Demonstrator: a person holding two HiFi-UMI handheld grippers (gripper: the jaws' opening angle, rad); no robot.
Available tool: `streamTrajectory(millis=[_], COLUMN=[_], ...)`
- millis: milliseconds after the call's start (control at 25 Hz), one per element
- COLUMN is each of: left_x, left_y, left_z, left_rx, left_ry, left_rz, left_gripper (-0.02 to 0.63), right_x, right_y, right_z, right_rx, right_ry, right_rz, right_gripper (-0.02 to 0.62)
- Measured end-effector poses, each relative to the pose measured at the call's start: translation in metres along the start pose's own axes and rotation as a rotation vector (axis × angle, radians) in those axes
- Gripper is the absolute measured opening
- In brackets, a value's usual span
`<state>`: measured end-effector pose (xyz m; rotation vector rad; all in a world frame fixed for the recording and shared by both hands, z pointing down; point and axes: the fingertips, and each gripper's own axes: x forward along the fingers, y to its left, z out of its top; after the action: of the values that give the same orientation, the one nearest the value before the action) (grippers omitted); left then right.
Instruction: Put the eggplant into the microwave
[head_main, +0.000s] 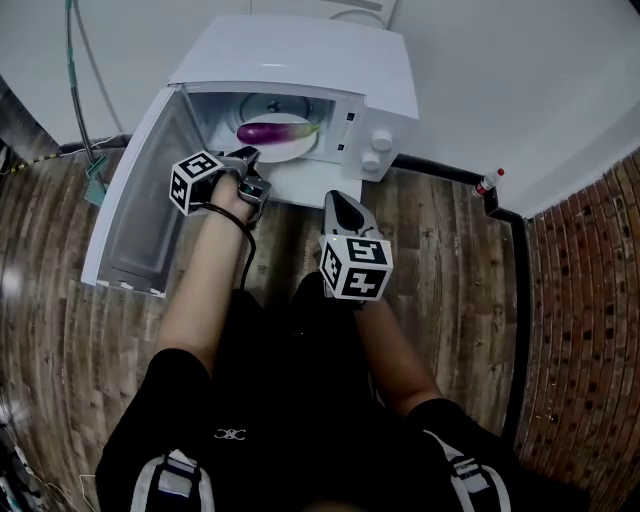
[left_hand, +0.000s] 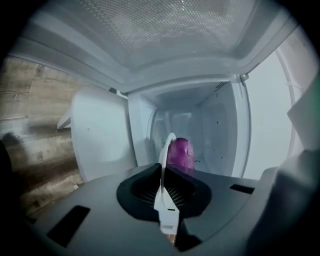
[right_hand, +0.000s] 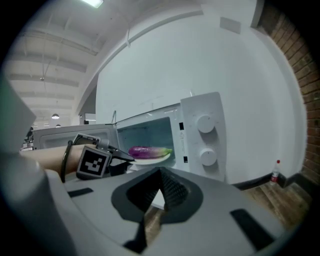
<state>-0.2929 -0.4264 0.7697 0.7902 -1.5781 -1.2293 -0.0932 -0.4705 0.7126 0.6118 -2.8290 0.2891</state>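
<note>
A purple eggplant (head_main: 272, 131) (left_hand: 180, 152) (right_hand: 147, 150) with a green stem lies on a white plate (head_main: 293, 151) (right_hand: 154, 160) inside the open white microwave (head_main: 300, 50). My left gripper (head_main: 248, 158) (left_hand: 162, 195) (right_hand: 122, 159) reaches into the opening and is shut on the plate's near rim (left_hand: 165, 150), which shows edge-on between its pads. Just in front of the microwave, my right gripper (head_main: 338, 203) (right_hand: 159, 185) is shut with nothing in it and points at the control panel side.
The microwave stands on a wooden floor with its door (head_main: 140, 190) swung out to the left. Two knobs (head_main: 378, 140) sit on its right panel. A small red-capped bottle (head_main: 487, 183) and a black cable (head_main: 520, 300) lie by the white wall; brick (head_main: 590, 300) is at right.
</note>
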Motion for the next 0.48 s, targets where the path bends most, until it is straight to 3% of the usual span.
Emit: streamTrajectory(millis=[240,480], left_x=[0.033,0.061], left_y=[-0.016,-0.023], left_z=[0.015,0.023], left_rx=[-0.001,0.083], left_ry=[-0.039,-0.046], left_rz=[0.003,0.052], left_gripper=[0.018,0.018], right_x=[-0.014,-0.022], right_y=[-0.026,-0.042], right_z=[-0.017,-0.029], right_rx=[0.058,0.053], right_ry=[0.036,0.063], right_rz=[-0.019,-0.043], right_gripper=[0.006,0.006])
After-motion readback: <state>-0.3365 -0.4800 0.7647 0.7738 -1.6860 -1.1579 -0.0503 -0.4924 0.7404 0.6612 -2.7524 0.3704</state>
